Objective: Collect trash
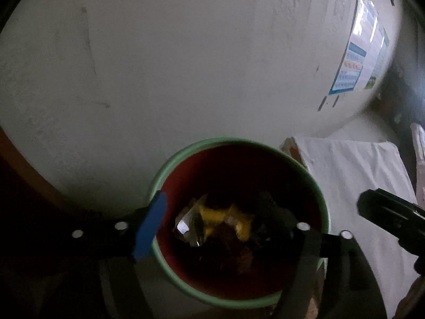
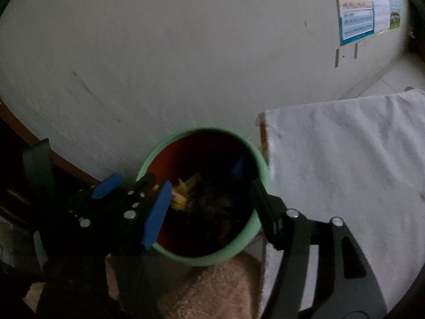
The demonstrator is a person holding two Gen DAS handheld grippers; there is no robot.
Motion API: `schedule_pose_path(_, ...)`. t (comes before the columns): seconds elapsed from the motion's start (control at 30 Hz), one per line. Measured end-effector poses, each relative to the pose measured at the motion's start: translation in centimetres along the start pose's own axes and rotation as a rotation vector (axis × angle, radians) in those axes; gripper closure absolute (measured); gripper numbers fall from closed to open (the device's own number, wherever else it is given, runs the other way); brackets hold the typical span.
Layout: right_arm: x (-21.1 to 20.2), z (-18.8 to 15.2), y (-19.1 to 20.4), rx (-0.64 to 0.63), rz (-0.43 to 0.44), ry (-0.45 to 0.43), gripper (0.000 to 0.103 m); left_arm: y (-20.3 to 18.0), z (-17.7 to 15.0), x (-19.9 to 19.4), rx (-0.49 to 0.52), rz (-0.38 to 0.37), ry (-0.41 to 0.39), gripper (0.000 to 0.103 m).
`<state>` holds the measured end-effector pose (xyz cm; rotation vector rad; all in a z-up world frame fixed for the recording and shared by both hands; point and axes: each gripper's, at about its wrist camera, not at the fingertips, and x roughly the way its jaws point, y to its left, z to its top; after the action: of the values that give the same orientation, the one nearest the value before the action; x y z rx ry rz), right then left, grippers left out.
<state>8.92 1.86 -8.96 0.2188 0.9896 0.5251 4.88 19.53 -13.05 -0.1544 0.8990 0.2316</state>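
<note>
The left gripper (image 1: 212, 226) is open and empty above the round green-rimmed bin with red inside (image 1: 322, 207). Yellow and shiny trash wrappers (image 1: 212, 220) lie inside it. The right gripper (image 2: 207, 202) is also open, with the white cloth (image 2: 345, 159) at three o'clock.

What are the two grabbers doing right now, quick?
Left gripper: open, holding nothing, over the green bin.
Right gripper: open, holding nothing, over the same bin; yellow trash lies inside.
</note>
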Motion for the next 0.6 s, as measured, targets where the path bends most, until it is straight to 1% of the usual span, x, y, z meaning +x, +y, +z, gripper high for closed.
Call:
schedule_pose_path(0.03, -0.7, -0.1, -0.2, 0.003, -0.008, -0.018, 0.042, -0.2, 0.1, -0.5, -0.002, -0.012, -0.012, 0.031)
schedule_pose_path(0.07, -1.7, -0.1, -0.4, 0.003, -0.018, -0.045, 0.042, -0.5, 0.1, -1.1, 0.003, -0.028, -0.027, 0.029)
schedule_pose_path(0.1, -2.9, -0.2, -0.8, 0.002, -0.030, -0.076, 0.039, -1.3, 0.3, -1.8, 0.016, -0.043, -0.050, 0.025)
schedule_pose_path(0.17, -5.7, -0.7, -1.6, -0.006, -0.081, -0.160, 0.018, -3.1, 0.7, -4.3, 0.061, -0.063, -0.134, 0.007)
schedule_pose_path(0.2, -7.4, -1.2, -2.2, -0.011, -0.124, -0.211, 0.015, -4.5, 0.9, -6.1, 0.090, -0.075, -0.206, 0.008)
schedule_pose_path(0.3, -12.2, -2.6, -4.3, -0.017, -0.256, -0.315, 0.007, -7.9, 1.8, -10.1, 0.131, -0.122, -0.343, 0.008)
schedule_pose_path(0.33, -13.8, -3.1, -4.9, -0.016, -0.294, -0.344, 0.004, -9.0, 2.2, -11.0, 0.134, -0.136, -0.371, 0.008)
schedule_pose_path(0.4, -17.2, -4.2, -6.1, -0.017, -0.365, -0.426, 0.004, -10.7, 2.5, -12.9, 0.128, -0.182, -0.420, 0.008)
schedule_pose_path(0.47, -20.1, -5.4, -6.7, -0.027, -0.445, -0.506, 0.004, -12.5, 2.6, -15.1, 0.117, -0.265, -0.466, 0.008)
schedule_pose_path(0.5, -21.3, -5.8, -7.0, -0.033, -0.478, -0.543, 0.004, -13.3, 2.6, -16.2, 0.112, -0.290, -0.486, 0.008)
schedule_pose_path(0.57, -23.4, -6.6, -7.5, -0.038, -0.515, -0.629, 0.004, -14.9, 2.5, -17.7, 0.124, -0.309, -0.516, 0.008)
schedule_pose_path(0.6, -24.5, -7.1, -7.8, -0.030, -0.537, -0.683, 0.004, -15.8, 2.3, -18.5, 0.142, -0.304, -0.530, 0.008)
